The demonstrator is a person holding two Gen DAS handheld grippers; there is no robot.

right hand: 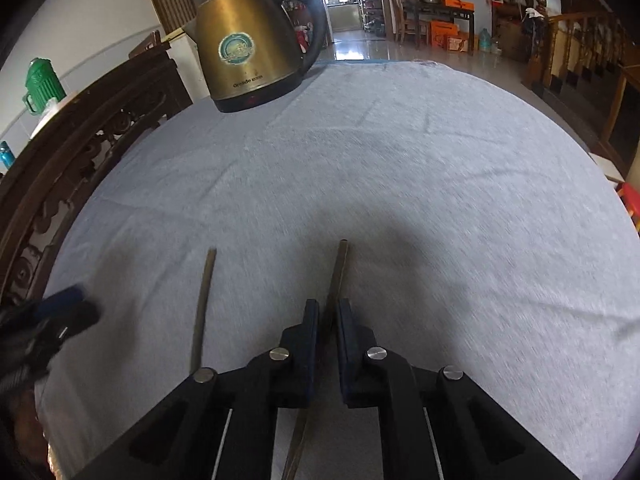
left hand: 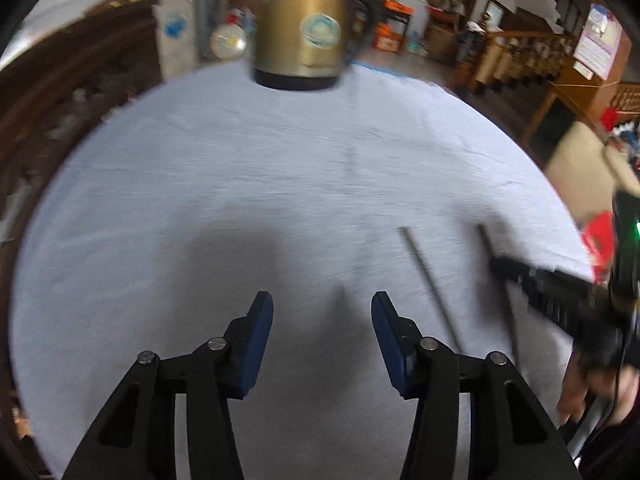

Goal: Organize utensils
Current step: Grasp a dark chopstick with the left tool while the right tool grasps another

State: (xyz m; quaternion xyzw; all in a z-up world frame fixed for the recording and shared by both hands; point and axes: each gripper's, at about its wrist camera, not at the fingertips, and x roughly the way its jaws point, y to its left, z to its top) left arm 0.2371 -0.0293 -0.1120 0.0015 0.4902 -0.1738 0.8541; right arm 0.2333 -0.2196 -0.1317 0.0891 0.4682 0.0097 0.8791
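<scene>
Blue-padded right gripper [right hand: 328, 312] pinches one thin dark metal chopstick [right hand: 338, 276] on the grey tablecloth [right hand: 440, 200], likely to pair it with its mate [right hand: 202, 308] just left; left gripper [left hand: 322, 316] waits wide open, empty.

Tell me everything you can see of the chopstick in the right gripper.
The held chopstick is a thin, straight, dark brownish stick, metal or wood I cannot tell, with a squared-off far end. It runs lengthwise between the right gripper's blue pads, which are closed on its middle, its far end pointing ahead towards the kettle side. It lies low over the grey tablecloth; whether it touches the cloth is unclear.
</scene>
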